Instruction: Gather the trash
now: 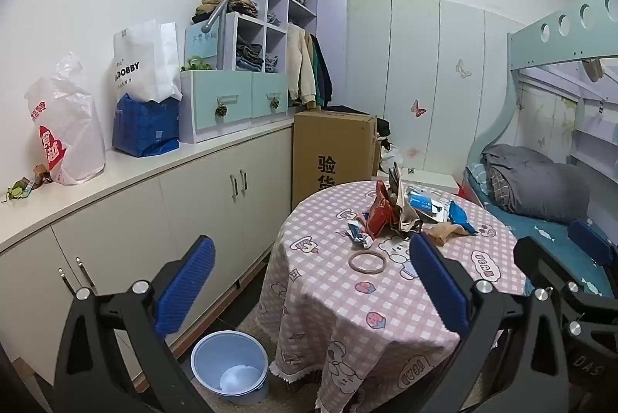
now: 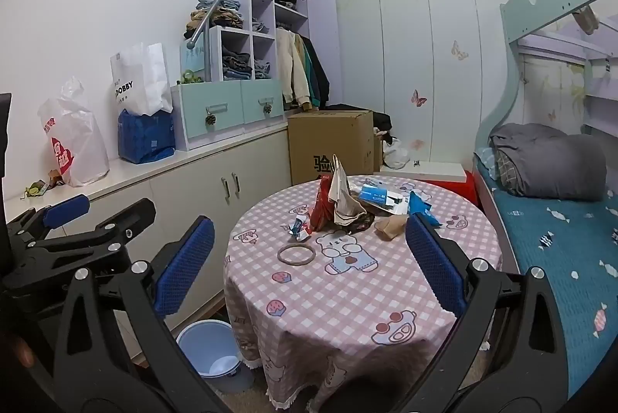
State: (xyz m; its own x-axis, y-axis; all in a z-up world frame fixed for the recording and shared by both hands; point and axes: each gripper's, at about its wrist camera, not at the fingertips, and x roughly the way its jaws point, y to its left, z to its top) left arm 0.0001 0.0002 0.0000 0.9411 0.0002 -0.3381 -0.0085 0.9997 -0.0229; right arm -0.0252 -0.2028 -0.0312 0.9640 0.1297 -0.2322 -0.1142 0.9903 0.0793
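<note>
While both tools hang short of it, the round surface (image 2: 386, 297) under its pink checked cloth fills the ground ahead of them, with the bunk bed (image 2: 560, 239) off to the right of the right tool (image 2: 309, 266) and the long cabinet (image 1: 174, 204) off to the left of the left tool (image 1: 313, 281). Below the left tool and at the foot of the cloth stands a pale blue bin (image 1: 231, 366), upright on the floor. Beyond both tools, on the far half of the surface, lies the trash pile (image 2: 347, 208): a red wrapper standing upright, crumpled paper, blue packets and a tan scrap, all touching or overlapping. Nearer to the tools than the pile, and apart from it, a thin ring (image 2: 296, 254) lies flat. Each tool has its blue pads spread wide with nothing between them
</note>
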